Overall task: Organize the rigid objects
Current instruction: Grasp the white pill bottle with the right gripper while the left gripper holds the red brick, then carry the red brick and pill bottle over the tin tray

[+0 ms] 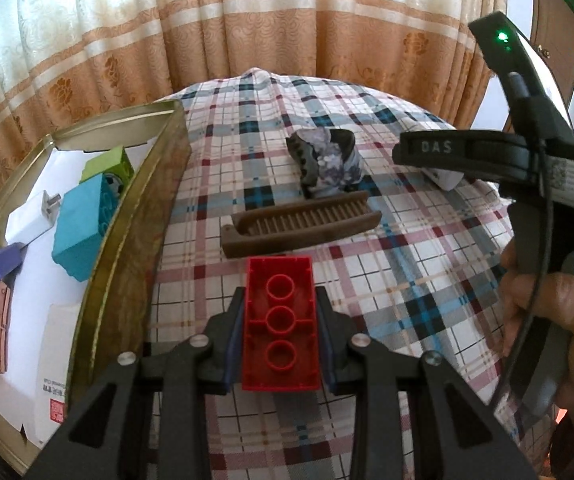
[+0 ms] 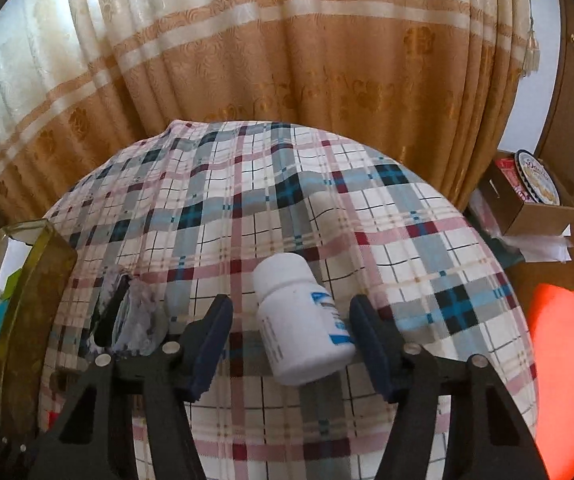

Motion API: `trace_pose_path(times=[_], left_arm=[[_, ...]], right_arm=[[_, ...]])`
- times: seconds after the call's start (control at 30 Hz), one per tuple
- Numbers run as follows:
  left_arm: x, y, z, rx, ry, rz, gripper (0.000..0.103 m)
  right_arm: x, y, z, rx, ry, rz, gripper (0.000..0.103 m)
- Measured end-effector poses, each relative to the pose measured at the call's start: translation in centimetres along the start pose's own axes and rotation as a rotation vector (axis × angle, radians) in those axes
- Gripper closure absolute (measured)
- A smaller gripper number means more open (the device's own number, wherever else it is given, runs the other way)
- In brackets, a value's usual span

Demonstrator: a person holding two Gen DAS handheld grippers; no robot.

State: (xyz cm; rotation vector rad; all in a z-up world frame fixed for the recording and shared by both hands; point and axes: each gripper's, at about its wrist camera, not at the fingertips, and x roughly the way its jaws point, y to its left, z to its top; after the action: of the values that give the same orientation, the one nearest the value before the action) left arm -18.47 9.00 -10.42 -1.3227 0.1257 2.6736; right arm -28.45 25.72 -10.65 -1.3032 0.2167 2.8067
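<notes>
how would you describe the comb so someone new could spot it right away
On the plaid cloth, right of the gold tin, the comb lies flat between the clamped red brick and the patterned hair claw. It is the only long, brown, toothed bar there.

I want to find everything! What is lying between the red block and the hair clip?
A brown comb lies crosswise between the red block and the hair clip; the left wrist view shows it.

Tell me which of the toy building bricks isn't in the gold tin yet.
The red brick: it is clamped in the left tongs above the plaid cloth, while the green brick and teal brick lie inside the gold tin.
</notes>
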Motion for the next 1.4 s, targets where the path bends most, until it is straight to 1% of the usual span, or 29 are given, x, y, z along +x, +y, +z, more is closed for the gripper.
trace_pose_path(times=[0.03, 0.07, 0.17, 0.3, 0.47, 0.6, 0.8, 0.97, 1.23, 1.4], left_arm=[[0.0, 0.0, 0.0, 0.000, -0.001, 0.000, 0.072], [0.0, 0.0, 0.0, 0.000, 0.000, 0.000, 0.072], [-0.1, 0.0, 0.0, 0.000, -0.001, 0.000, 0.072], [-0.1, 0.0, 0.0, 0.001, -0.002, 0.001, 0.072], [-0.1, 0.0, 0.0, 0.001, -0.002, 0.000, 0.072], [-0.1, 0.0, 0.0, 0.001, -0.002, 0.000, 0.072], [-0.1, 0.0, 0.0, 0.002, -0.002, 0.000, 0.072], [-0.2, 0.0, -0.1, 0.002, -0.002, -0.001, 0.072], [-0.2, 0.0, -0.1, 0.002, -0.002, -0.001, 0.072], [-0.2, 0.1, -0.1, 0.001, -0.002, -0.004, 0.072]], right_arm=[[0.1, 0.2, 0.0, -0.010, -0.002, -0.012, 0.040], [0.2, 0.4, 0.1, -0.020, -0.002, -0.024, 0.044], [0.2, 1.1, 0.1, -0.056, -0.005, -0.051, 0.058], [0.1, 1.3, 0.0, -0.071, 0.008, -0.045, 0.064], [-0.8, 1.0, -0.8, -0.045, 0.039, -0.034, 0.064], [-2.2, -0.1, -2.3, 0.031, 0.044, 0.007, 0.064], [-4.6, -1.0, -5.2, 0.146, 0.028, 0.063, 0.064], [-5.7, -0.6, -6.8, 0.145, -0.001, 0.042, 0.064], [-6.0, -0.9, -7.3, 0.162, -0.004, 0.044, 0.064], [-6.8, -1.0, -8.2, 0.193, -0.004, 0.062, 0.064]])
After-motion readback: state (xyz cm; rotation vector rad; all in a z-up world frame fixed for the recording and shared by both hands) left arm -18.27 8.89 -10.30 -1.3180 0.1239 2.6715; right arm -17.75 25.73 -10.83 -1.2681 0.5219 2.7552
